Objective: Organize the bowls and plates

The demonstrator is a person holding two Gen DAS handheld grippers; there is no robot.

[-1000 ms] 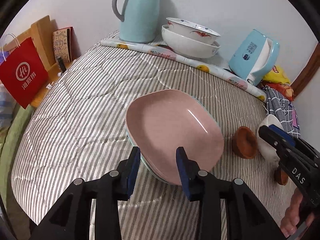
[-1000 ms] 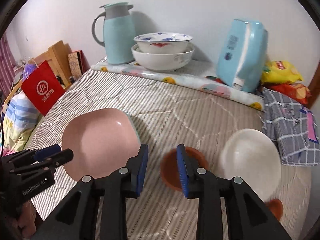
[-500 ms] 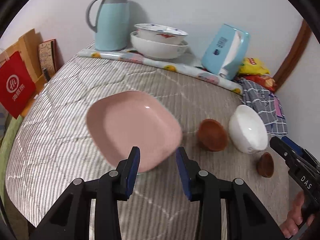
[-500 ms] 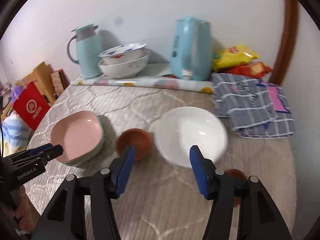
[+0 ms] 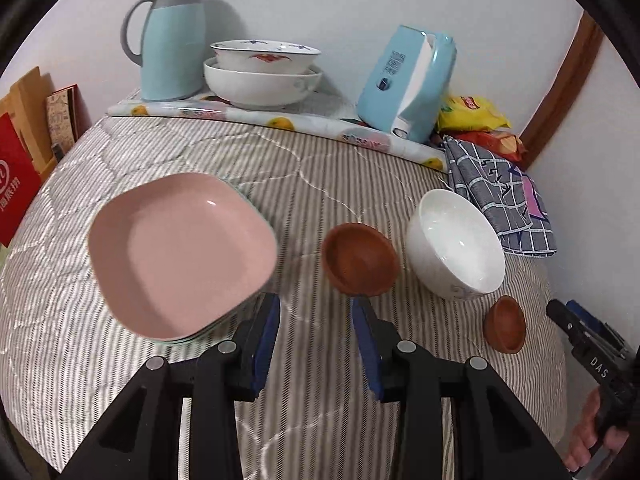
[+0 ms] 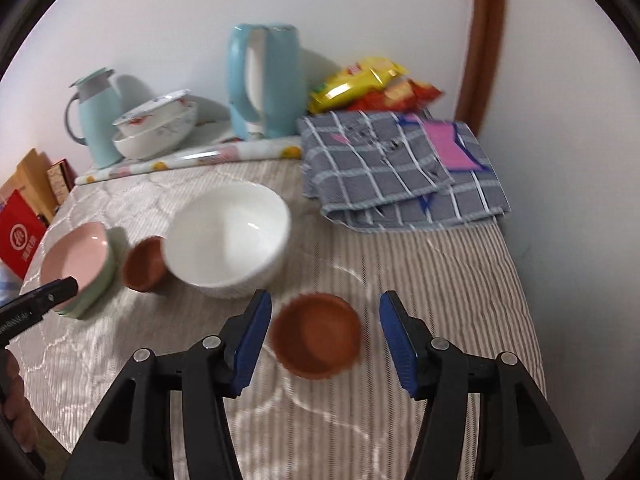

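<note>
A pink square plate [image 5: 180, 252] lies on top of a pale green one on the striped tablecloth; it also shows in the right wrist view [image 6: 76, 256]. A larger brown bowl [image 5: 360, 258] sits beside a white bowl [image 5: 456, 240]. A smaller brown bowl [image 6: 318, 334] lies between the wide-open jaws of my right gripper [image 6: 324, 320]. My left gripper [image 5: 316, 320] is open and empty, just in front of the pink plate and the larger brown bowl.
At the back stand a light blue jug [image 5: 172, 36], two stacked patterned bowls [image 5: 264, 72] and a blue tissue box [image 5: 408, 84]. A checked cloth [image 6: 400, 168] and snack bags [image 6: 372, 84] lie at the right. A red bag [image 5: 12, 192] stands at the left edge.
My left gripper drew back from the pink plate and swung right. My right gripper opened wider and moved right, from the larger brown bowl to around the smaller one.
</note>
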